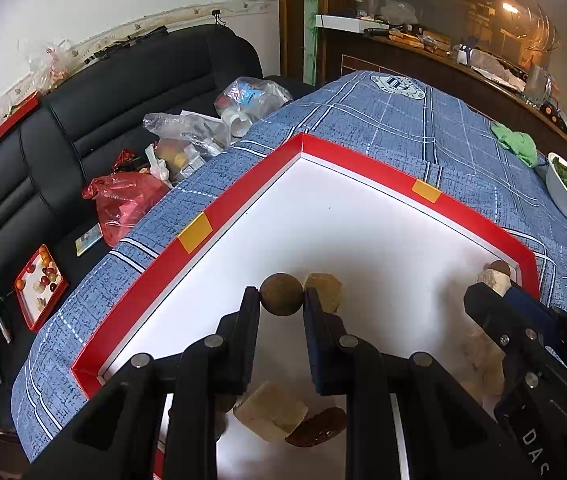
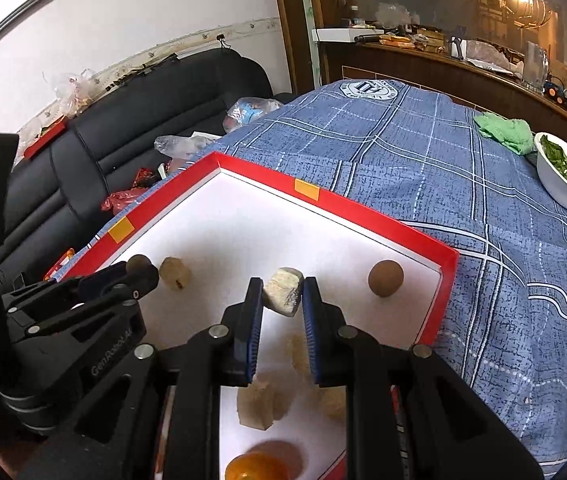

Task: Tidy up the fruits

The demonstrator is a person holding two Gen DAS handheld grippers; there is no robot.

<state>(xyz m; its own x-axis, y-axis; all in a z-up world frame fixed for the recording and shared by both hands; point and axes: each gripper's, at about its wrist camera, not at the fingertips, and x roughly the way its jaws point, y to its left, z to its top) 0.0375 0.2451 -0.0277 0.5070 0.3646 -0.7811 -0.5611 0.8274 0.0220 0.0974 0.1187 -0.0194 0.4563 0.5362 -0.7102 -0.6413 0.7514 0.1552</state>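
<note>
A red-rimmed tray (image 1: 387, 178) with a white floor lies on the blue checked cloth. My left gripper (image 1: 281, 295) is shut on a round brown fruit (image 1: 281, 294), held just above the white floor. Behind that fruit sits a tan chunk (image 1: 325, 290). In the right wrist view my right gripper (image 2: 282, 294) is shut on a pale cut fruit chunk (image 2: 282, 292). A second brown ball (image 2: 385, 279) lies near the tray's right corner (image 2: 449, 264). Several pale chunks (image 2: 257, 408) and an orange fruit (image 2: 257, 465) lie below the right gripper. The left gripper (image 2: 141, 270) shows at that view's left.
A black sofa (image 1: 95, 120) with plastic bags (image 1: 187, 136) and a small red tray of fruits (image 1: 41, 286) stands left of the table. A white bowl of greens (image 2: 565, 178) and a green cloth (image 2: 505, 128) sit at the table's far right. A wooden counter (image 1: 463, 68) runs behind.
</note>
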